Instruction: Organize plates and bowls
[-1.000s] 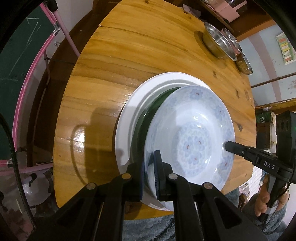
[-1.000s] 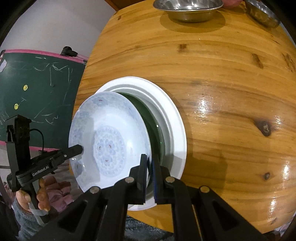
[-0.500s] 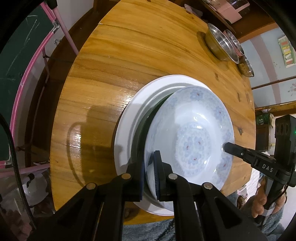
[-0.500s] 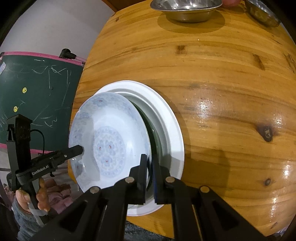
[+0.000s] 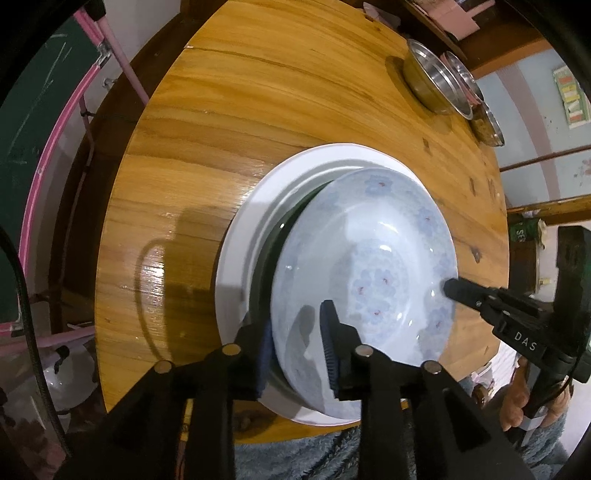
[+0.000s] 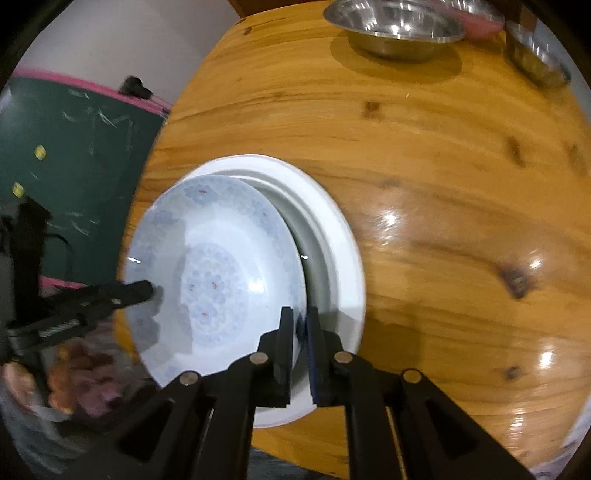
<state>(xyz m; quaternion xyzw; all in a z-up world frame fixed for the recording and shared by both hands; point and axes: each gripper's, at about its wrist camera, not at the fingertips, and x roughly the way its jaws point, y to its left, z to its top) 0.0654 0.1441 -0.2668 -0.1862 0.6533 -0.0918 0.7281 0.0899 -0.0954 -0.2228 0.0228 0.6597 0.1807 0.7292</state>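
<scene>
A pale blue floral plate (image 5: 369, 266) (image 6: 218, 266) lies tilted on a stack near the table's front edge: a dark green plate (image 5: 280, 236) inside a large white plate (image 5: 251, 229) (image 6: 332, 236). My left gripper (image 5: 291, 317) straddles the floral plate's near-left rim. Its jaws are opening, and the right pad (image 5: 327, 339) stands clear of the rim. My right gripper (image 6: 299, 314) is shut on the opposite rim. Each gripper shows in the other's view: the right gripper (image 5: 448, 288) and the left gripper (image 6: 147, 290).
The round wooden table (image 5: 258, 92) carries two steel bowls at its far side, one large (image 5: 432, 77) (image 6: 391, 26) and one smaller (image 5: 491, 122) (image 6: 535, 55). A green chalkboard (image 6: 74, 147) with a pink frame stands to the left of the table. The person's hand (image 5: 532, 402) holds the right gripper's handle.
The floral plate has sunk lower onto the stack, hiding more of the green plate. My left jaws have parted from the rim; the right gripper stays on it.
</scene>
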